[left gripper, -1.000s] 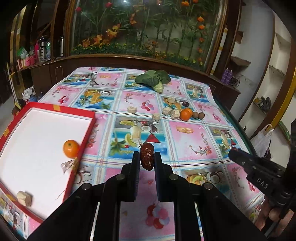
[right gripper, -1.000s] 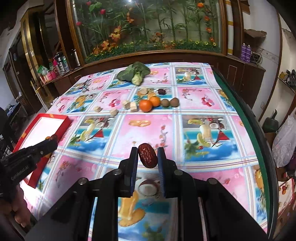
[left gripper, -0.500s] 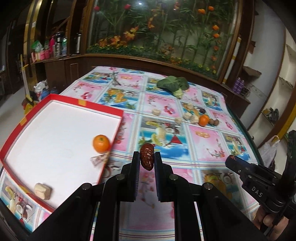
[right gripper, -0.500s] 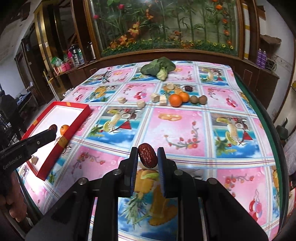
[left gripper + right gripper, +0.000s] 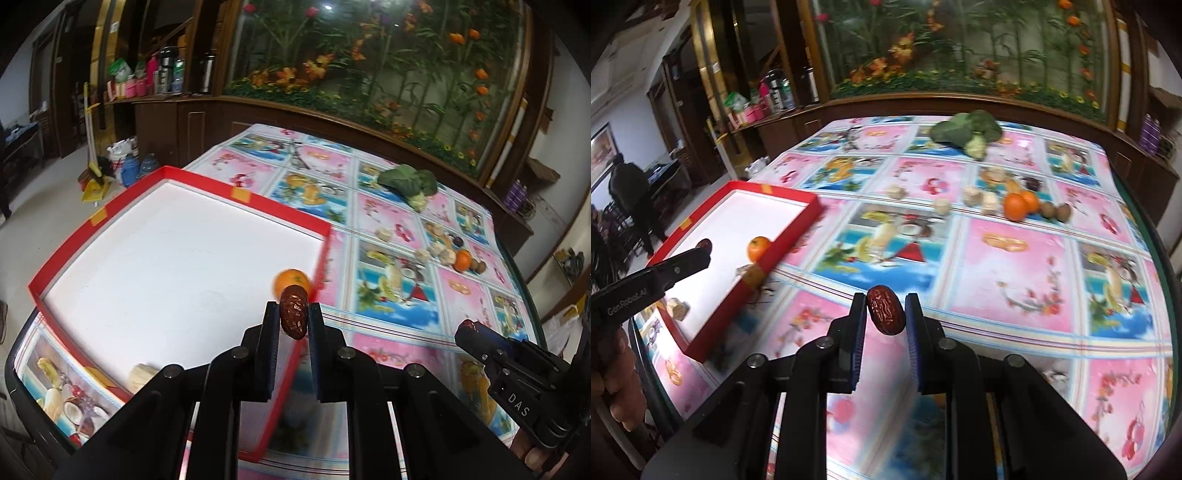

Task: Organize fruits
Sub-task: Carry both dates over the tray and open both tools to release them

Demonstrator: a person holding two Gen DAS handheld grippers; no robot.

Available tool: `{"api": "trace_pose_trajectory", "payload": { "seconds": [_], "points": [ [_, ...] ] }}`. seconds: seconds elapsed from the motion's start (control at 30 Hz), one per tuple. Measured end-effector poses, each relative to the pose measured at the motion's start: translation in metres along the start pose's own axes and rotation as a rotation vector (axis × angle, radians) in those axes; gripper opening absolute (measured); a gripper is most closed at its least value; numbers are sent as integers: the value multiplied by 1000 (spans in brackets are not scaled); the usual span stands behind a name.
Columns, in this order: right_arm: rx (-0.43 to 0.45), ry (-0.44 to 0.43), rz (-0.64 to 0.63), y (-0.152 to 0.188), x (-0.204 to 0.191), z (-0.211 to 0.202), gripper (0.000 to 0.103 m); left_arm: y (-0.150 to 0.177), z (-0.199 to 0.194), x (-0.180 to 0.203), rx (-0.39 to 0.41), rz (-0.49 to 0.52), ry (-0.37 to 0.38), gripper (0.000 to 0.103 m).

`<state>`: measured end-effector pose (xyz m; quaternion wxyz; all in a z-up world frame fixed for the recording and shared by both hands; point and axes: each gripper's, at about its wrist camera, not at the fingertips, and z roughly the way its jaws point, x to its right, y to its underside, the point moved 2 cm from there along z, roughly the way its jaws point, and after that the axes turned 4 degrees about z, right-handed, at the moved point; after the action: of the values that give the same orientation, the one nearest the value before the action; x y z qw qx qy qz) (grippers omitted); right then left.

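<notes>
My left gripper (image 5: 293, 314) is shut on a wrinkled red date (image 5: 293, 312), held over the right edge of the red-rimmed white tray (image 5: 110, 218). An orange (image 5: 290, 278) lies in the tray just beyond the date, and a pale chunk (image 5: 142, 373) sits near the tray's front. My right gripper (image 5: 885, 310) is shut on a second red date (image 5: 885, 310) above the flowered tablecloth, to the right of the tray (image 5: 786, 229). From the right wrist view the left gripper (image 5: 701, 247) shows over the tray, and the right gripper (image 5: 469, 328) appears at the right in the left wrist view.
Farther back on the cloth lie two oranges (image 5: 1019, 205), two kiwis (image 5: 1056, 211), several pale chunks (image 5: 979, 197), a dark fruit (image 5: 1030, 183) and a leafy green vegetable (image 5: 967, 129). A wooden cabinet with flowers behind glass borders the far side. A person (image 5: 628, 195) stands far left.
Both grippers have swung left with their dates. The left one now hangs over the tray's right rim instead of the cloth; the right one has come closer to the tray.
</notes>
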<state>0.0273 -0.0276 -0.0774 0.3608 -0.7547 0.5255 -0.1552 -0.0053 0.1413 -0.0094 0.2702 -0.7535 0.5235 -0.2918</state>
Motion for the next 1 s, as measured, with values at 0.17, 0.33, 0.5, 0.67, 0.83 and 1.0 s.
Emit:
{"api": "trace_pose_trajectory", "payload": {
  "seconds": [0.17, 0.33, 0.5, 0.67, 0.83, 1.0],
  "points": [
    [-9, -30, -44, -9, -26, 12, 23, -2, 3, -25, -7, -44, -39, 13],
    [-16, -61, -83, -18, -50, 22, 23, -3, 4, -51, -9, -98, -83, 13],
    [-17, -105, -128, -27, -79, 34, 23, -10, 6, -78, -6, -133, -145, 13],
    [-20, -147, -175, -43, -110, 55, 23, -16, 12, -100, -13, -154, -207, 13],
    [-46, -166, -209, -58, -136, 87, 23, -19, 20, -112, -27, -167, -255, 13],
    [-92, -177, -218, -65, -151, 114, 23, -19, 27, -125, -52, -185, -291, 13]
  ]
}}
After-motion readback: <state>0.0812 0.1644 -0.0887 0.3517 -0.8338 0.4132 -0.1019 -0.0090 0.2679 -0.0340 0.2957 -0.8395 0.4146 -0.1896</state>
